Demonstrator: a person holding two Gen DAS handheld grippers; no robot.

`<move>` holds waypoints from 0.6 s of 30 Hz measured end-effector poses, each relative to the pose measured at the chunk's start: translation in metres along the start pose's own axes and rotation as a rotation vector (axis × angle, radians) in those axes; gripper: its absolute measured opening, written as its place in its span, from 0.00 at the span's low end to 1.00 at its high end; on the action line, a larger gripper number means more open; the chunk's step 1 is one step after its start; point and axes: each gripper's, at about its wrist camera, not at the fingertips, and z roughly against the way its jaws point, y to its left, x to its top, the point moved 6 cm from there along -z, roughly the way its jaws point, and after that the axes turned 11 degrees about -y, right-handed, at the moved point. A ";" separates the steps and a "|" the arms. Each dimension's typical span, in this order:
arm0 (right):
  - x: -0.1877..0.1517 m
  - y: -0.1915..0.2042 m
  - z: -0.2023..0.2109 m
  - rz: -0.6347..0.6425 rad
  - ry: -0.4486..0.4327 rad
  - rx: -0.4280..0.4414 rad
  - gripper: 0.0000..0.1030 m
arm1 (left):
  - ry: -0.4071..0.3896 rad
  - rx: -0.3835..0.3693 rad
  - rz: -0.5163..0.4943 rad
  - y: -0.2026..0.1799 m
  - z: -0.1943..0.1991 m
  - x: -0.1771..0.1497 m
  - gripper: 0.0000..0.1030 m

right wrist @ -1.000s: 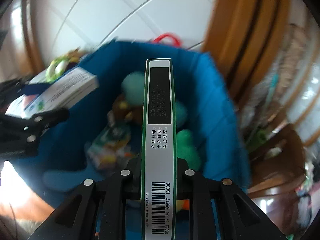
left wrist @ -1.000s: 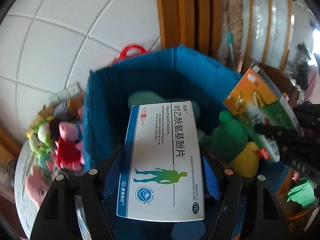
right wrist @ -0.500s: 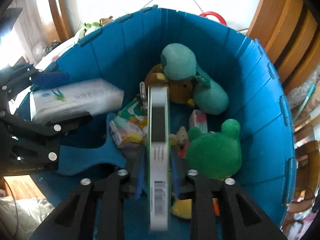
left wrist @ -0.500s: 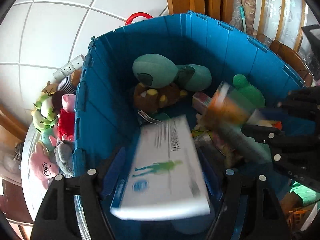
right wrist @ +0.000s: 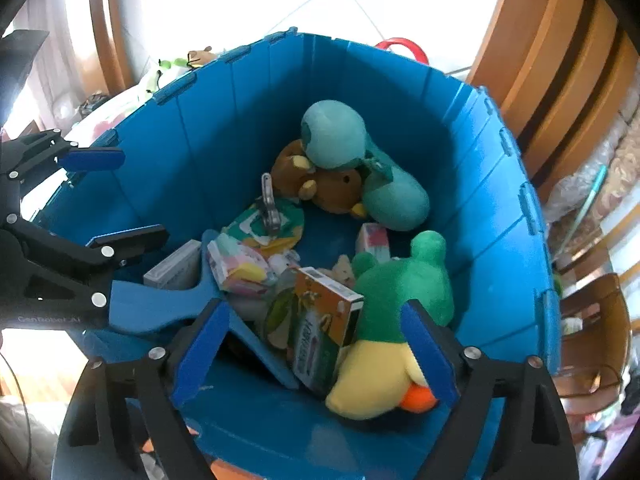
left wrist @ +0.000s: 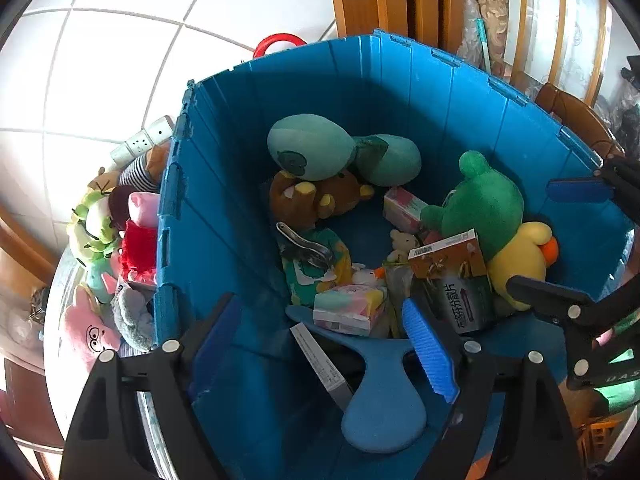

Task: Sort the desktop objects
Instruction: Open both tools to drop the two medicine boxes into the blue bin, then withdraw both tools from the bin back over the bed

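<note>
Two grippers, left [left wrist: 320, 344] and right [right wrist: 316, 344], jaws just opened wide, empty, above blue ribbed plastic bin [right wrist: 480, 208]. Orange-green medicine box [right wrist: 320, 332] leans on green plush frog [right wrist: 404, 284]; white medicine box [left wrist: 320, 360] half hidden under blue paddle-shaped piece [left wrist: 380, 400].

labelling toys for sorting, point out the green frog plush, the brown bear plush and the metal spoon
green frog plush [left wrist: 480, 204], left wrist view, its face
brown bear plush [right wrist: 340, 190], right wrist view, its head
metal spoon [left wrist: 310, 250], left wrist view, its bowl

Orange-green medicine box [left wrist: 456, 280]: Chinese characters on side, partly legible. Left gripper [right wrist: 40, 240] body: faint "GenRobot.AI" lettering. White box [left wrist: 320, 360]: print too small.
</note>
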 end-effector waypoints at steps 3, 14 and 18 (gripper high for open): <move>0.002 -0.002 0.006 -0.005 -0.023 -0.019 0.99 | -0.026 0.002 0.009 0.003 0.010 0.002 0.81; 0.006 0.007 0.019 -0.014 -0.092 0.003 0.99 | -0.155 0.068 0.063 0.035 0.059 0.007 0.81; 0.009 0.015 0.021 -0.026 -0.111 0.018 0.99 | -0.164 0.092 0.102 0.055 0.070 -0.001 0.81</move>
